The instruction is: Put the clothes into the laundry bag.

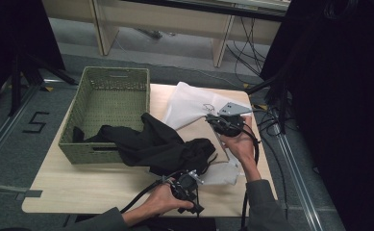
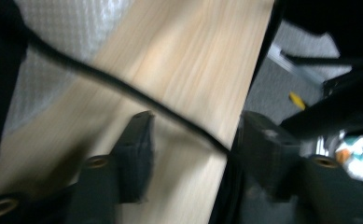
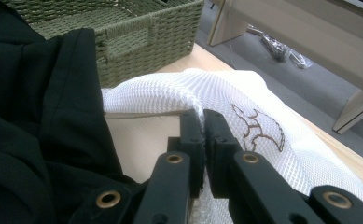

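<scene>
Bench (image 1: 103,185) work here looks like getting a black garment into a white mesh bag, so take the big pieces first. A green woven basket (image 1: 108,113) sits at about ten o'clock on the bench, and the black garment (image 1: 160,144) spills over its near-right corner toward the centre. The white mesh bag (image 1: 189,103) lies at roughly one o'clock, running under the garment to a second patch near five o'clock. The right gripper (image 1: 212,118) has its jaws closed tight on a fold of the mesh at the bag's edge, seen plainly in the right gripper view; that hold should stay firm and lifted a little, so the mouth stands open rather than flat. The left gripper (image 1: 194,208) sits at six o'clock near the bench's front edge, its jaws about half open with nothing pinched. A black cord (image 2: 123,91) crosses the bare wood between them, though the blur makes it hard to tell whose cord it is. To do this well, I would steer the left jaws clear of that cord, take a thick bunch of the garment, and feed it toward the held opening.
</scene>
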Available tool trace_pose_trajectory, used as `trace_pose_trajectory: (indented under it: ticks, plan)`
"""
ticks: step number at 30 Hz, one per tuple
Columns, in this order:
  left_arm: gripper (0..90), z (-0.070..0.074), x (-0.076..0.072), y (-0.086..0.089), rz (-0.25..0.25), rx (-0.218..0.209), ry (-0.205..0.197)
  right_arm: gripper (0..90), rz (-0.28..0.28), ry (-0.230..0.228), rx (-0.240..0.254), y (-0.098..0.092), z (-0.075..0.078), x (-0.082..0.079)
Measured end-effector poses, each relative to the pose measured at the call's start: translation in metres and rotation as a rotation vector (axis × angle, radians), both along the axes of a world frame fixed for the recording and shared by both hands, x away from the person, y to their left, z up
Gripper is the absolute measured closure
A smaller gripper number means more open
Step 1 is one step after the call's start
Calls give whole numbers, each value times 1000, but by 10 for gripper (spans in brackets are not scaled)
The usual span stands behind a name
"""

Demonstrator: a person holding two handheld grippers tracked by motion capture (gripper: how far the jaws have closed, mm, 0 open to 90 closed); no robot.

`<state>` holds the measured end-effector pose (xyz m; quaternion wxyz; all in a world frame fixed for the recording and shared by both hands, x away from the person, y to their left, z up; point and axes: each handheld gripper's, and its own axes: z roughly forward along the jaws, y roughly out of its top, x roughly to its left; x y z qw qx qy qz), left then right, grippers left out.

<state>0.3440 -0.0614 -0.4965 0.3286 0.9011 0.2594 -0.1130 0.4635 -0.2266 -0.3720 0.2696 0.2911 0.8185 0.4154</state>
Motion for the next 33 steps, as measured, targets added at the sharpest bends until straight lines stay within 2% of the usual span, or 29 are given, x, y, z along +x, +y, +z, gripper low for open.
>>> trace_pose_trajectory:
  ticks: [1, 2, 3, 4, 5, 6, 8, 9, 10, 11, 12, 13, 14, 15, 16, 17, 18, 19, 20, 22, 23, 24, 25, 26, 27, 28, 30, 33]
  plan:
    - [571, 0, 1, -2, -7, -1, -16, 879, -12, -20, 4, 0, 0, 0]
    - [667, 0, 1, -4, -12, -8, -49, 879, -8, -22, 2, -1, 0, 1]
    - [746, -2, 1, -3, -27, -2, -95, 879, -3, 15, 15, 0, -1, 0]
    - [826, -1, 1, -2, -61, 20, -133, 879, -4, 8, 8, -1, 0, 0]
    - [846, 3, 1, 0, -95, 31, -149, 879, -4, 12, 17, 0, -1, 0]
    - [853, 8, 0, 1, -90, 9, -155, 878, -13, -10, 10, -1, 0, 0]
    - [858, 26, 2, 7, -99, -9, -198, 879, -14, 1, 5, -2, 0, 0]
    - [860, 26, 2, 7, -99, -9, -198, 879, -13, -7, 8, -2, 0, 0]
    - [860, 51, 8, 16, -90, -38, -246, 879, -13, -11, 8, -2, 0, 1]
    - [861, 51, 8, 16, -90, -38, -246, 878, -16, -9, 9, -2, 0, 0]
    - [862, 65, 13, 21, -81, -48, -281, 878, -14, -22, 6, -2, 0, 1]
    - [862, 79, 19, 26, -77, -56, -322, 878, -17, -14, 14, -2, 0, 1]
    - [862, 103, 31, 34, -39, -60, -376, 878, -13, -23, 6, -2, 0, 1]
    - [862, 103, 31, 34, -39, -60, -376, 878, -16, -22, 9, -2, 0, 1]
    - [862, 122, 49, 41, -15, -46, -421, 878, -15, -21, 8, -2, 0, 1]
    - [862, 130, 60, 44, -4, -23, -442, 878, -16, -13, 10, -2, 0, 1]
    - [862, 135, 70, 46, 23, -25, -439, 878, -13, -16, 6, -2, 0, 1]
    - [861, 135, 70, 46, 23, -25, -439, 878, -15, -16, 7, -2, 0, 1]
    - [861, 138, 79, 46, 68, -46, -442, 878, -15, -16, 7, -2, 0, 1]
    - [858, 140, 95, 43, 88, -18, -448, 878, -19, -16, 9, -3, 0, 2]
    - [857, 133, 112, 39, 106, 34, -438, 878, -24, -6, 13, -3, 0, 1]
    - [855, 133, 112, 39, 106, 34, -438, 878, -24, -6, 13, -3, 0, 1]
    - [855, 125, 120, 37, 104, 61, -415, 878, -25, -9, 13, -4, 0, 1]
    - [854, 116, 127, 33, 131, 68, -410, 878, -27, -25, 12, -4, 0, 2]
    - [853, 107, 133, 30, 121, 101, -409, 878, -29, -17, 14, -5, 0, 2]
    - [853, 97, 138, 27, 117, 108, -381, 878, -29, -17, 14, -5, 0, 2]
    - [834, 74, 145, 17, 130, 116, -294, 878, -28, -29, 13, -6, -1, 3]
    - [753, 70, 146, 14, 130, 116, -280, 878, -28, -15, 10, -7, -2, 3]
